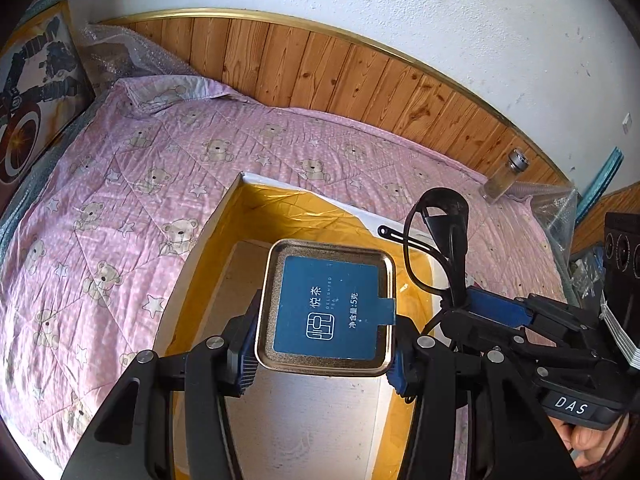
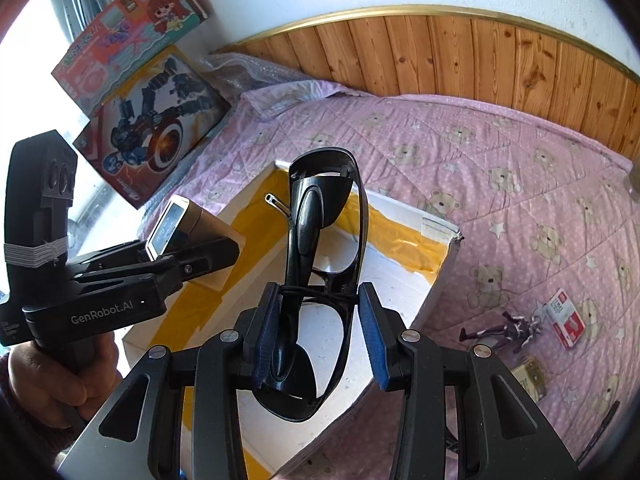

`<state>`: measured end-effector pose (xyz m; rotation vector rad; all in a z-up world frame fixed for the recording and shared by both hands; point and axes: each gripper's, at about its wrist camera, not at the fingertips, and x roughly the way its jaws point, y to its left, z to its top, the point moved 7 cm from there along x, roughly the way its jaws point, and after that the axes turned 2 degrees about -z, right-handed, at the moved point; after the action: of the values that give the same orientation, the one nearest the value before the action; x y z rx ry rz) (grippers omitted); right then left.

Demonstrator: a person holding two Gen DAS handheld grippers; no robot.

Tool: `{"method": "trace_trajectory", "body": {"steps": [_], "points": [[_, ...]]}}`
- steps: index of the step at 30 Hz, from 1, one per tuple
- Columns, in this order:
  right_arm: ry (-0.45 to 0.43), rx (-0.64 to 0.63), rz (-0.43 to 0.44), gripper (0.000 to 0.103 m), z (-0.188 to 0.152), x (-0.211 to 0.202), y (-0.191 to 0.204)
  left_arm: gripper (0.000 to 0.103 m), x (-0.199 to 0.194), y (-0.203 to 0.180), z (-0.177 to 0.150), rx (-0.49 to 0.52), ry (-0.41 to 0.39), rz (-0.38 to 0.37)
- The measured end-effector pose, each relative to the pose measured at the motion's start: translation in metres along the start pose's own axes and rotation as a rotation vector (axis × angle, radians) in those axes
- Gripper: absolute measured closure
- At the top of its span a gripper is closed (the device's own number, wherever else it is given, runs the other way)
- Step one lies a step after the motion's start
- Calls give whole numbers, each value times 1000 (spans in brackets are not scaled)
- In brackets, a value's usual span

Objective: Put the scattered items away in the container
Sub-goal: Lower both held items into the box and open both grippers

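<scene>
A gold tea tin (image 1: 332, 308) with a blue label is clamped between the fingers of my left gripper (image 1: 324, 352), which is shut on it. The tin hangs over the open white box (image 1: 208, 248) lined with yellow tape. Folded black sunglasses (image 2: 316, 248) stand upright in my right gripper (image 2: 320, 320), shut on them above the same box (image 2: 400, 200). In the right wrist view the left gripper (image 2: 176, 256) with the tin (image 2: 172, 224) sits at the box's left side. In the left wrist view the right gripper (image 1: 480, 308) holds the sunglasses (image 1: 444, 216) at the box's right rim.
The box lies on a pink bear-print bedcover (image 1: 120, 200). On the cover to the right lie a toy figure (image 2: 500, 330), a red-and-white packet (image 2: 566, 318) and a beige packet (image 2: 530, 376). A glass jar (image 1: 504, 180) stands by the wooden headboard. Toy boxes (image 2: 152, 132) lean at the left.
</scene>
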<state>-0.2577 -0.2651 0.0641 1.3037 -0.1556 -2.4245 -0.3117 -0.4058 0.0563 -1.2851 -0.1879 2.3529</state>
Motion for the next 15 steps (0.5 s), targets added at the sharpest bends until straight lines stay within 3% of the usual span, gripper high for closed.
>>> {"method": "trace_trajectory", "body": {"steps": [15], "points": [[138, -4, -109, 59, 6, 63, -10, 51, 84, 27, 9, -41, 151, 120]]}}
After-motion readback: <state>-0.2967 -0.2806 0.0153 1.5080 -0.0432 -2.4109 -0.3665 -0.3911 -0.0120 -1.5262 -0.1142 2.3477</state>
